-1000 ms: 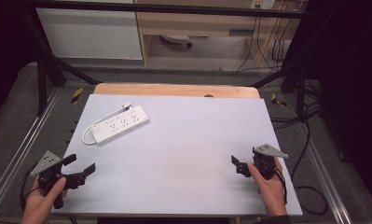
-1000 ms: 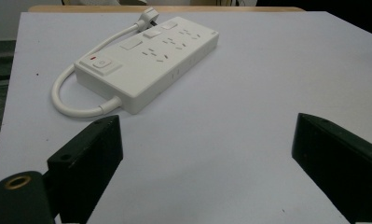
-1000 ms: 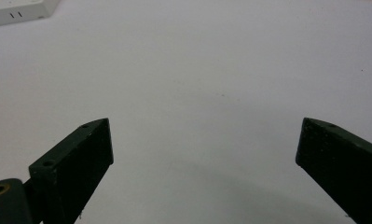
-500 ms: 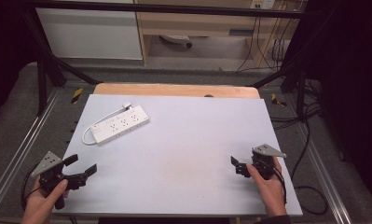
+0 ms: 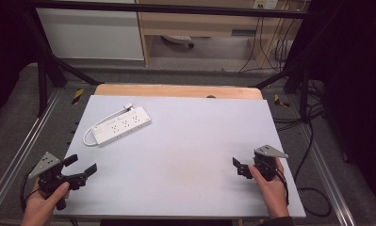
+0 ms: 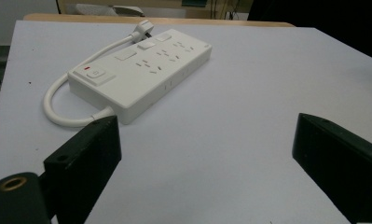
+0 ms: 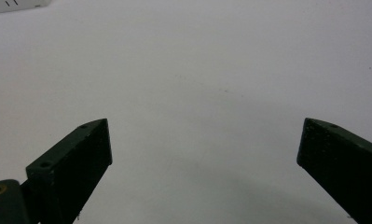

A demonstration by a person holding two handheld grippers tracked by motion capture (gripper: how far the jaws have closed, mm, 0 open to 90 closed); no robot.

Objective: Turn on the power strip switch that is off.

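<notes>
Both wide and empty, left gripper (image 5: 79,165) and right gripper (image 5: 242,167) unmoved, power strip (image 5: 122,125) at ten o'clock.

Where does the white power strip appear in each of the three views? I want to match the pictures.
High view: power strip at far left of the table, lying diagonally.
Left gripper view: upper left, beyond the open jaws.
Right gripper view: a white corner at the top left edge, probably the strip.
Shared landmark: the pale grey tabletop.
</notes>
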